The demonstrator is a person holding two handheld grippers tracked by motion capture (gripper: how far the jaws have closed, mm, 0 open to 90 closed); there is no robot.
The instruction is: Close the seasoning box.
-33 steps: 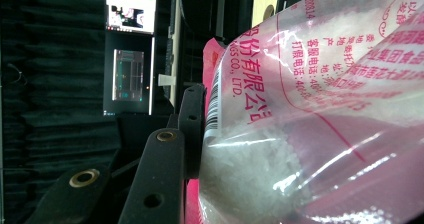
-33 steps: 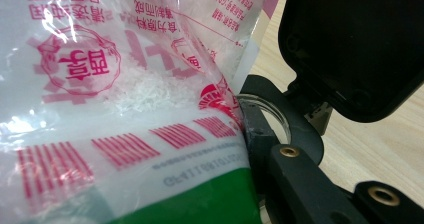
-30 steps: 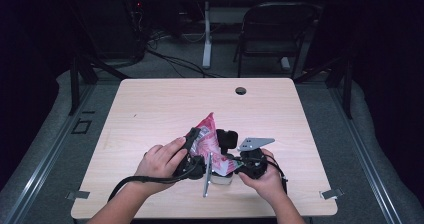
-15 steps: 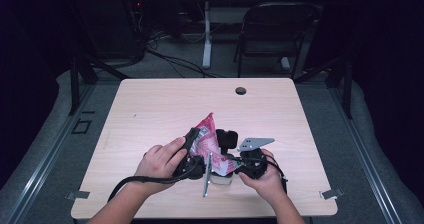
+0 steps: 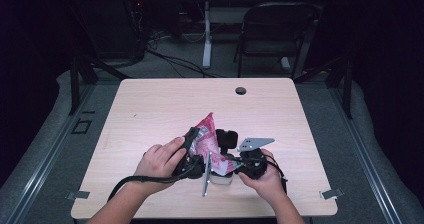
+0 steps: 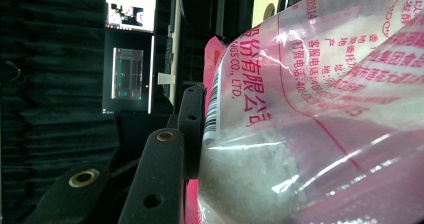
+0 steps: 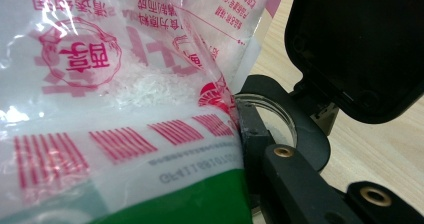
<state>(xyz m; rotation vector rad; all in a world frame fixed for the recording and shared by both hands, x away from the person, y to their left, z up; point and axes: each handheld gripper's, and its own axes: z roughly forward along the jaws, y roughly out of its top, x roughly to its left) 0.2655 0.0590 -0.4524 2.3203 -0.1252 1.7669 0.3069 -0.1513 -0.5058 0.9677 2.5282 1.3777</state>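
One pink plastic bag (image 5: 205,136) of white grains stood on the table (image 5: 150,114), and it was the single bag there. Two grippers were at it, the left gripper (image 5: 192,149) and the right gripper (image 5: 235,159), one in each of the person's two hands. One container with a round clear rim (image 7: 267,116) and one black hinged lid (image 7: 357,44) sat beside the bag. The table was one, with one dark round hole (image 5: 240,90) near its far edge. Behind it stood one folding chair (image 5: 272,34). Two lit screens (image 6: 129,44) showed in the left gripper view.
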